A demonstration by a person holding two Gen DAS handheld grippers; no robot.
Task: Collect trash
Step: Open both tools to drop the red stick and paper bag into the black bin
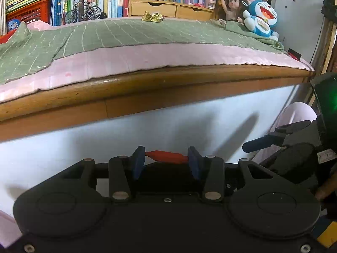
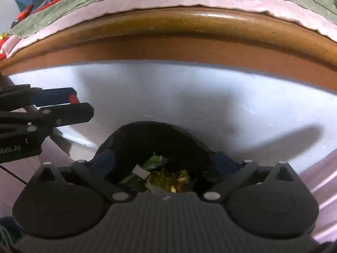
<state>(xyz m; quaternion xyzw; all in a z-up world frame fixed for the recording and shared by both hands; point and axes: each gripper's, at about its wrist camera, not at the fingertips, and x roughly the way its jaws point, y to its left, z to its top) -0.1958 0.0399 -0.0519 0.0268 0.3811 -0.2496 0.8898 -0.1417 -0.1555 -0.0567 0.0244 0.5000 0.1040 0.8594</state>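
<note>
Between your left gripper's (image 1: 166, 161) blue pads a red wrapper (image 1: 166, 156) sits clamped, while your right gripper (image 2: 166, 166) hangs spread wide and empty over the black bin (image 2: 151, 135). Carry the red wrapper over that rim before releasing, so it lands on the green and gold wrappers (image 2: 166, 179) inside; one gold wrapper (image 1: 152, 17) waits on the bed (image 1: 147, 57).

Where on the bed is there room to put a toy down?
The green blanket lies bare between the gold wrapper and the pink sheet's front edge. Crowded: the right corner, with the doll and blue plush.
</note>
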